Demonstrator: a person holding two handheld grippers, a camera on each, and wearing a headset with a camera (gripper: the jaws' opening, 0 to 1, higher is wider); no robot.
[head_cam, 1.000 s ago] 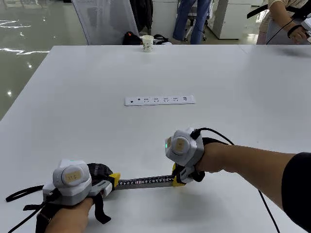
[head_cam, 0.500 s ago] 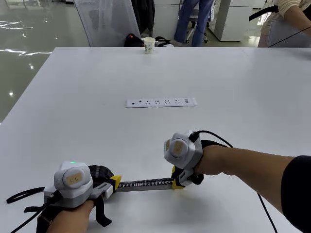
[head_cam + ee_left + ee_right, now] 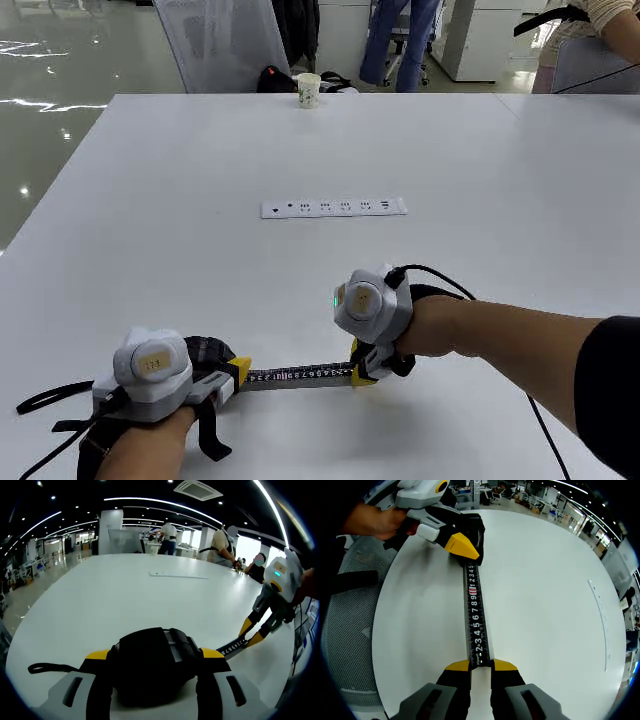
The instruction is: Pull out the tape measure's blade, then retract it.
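Tape measure's black case (image 3: 150, 672) sits clamped in the left tongs (image 3: 155, 654) on the white surface (image 3: 350, 140), its dark numbered blade (image 3: 476, 615) lying straight rightward to the right tongs (image 3: 481, 666), which are pinched on its tip.

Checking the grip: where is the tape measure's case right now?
In the head view the case sits low-left on the table, clamped in the left gripper, its blade running to the right gripper.

Left tongs (image 3: 218, 370) and right tongs (image 3: 358, 373) both clamped, tips facing each other.
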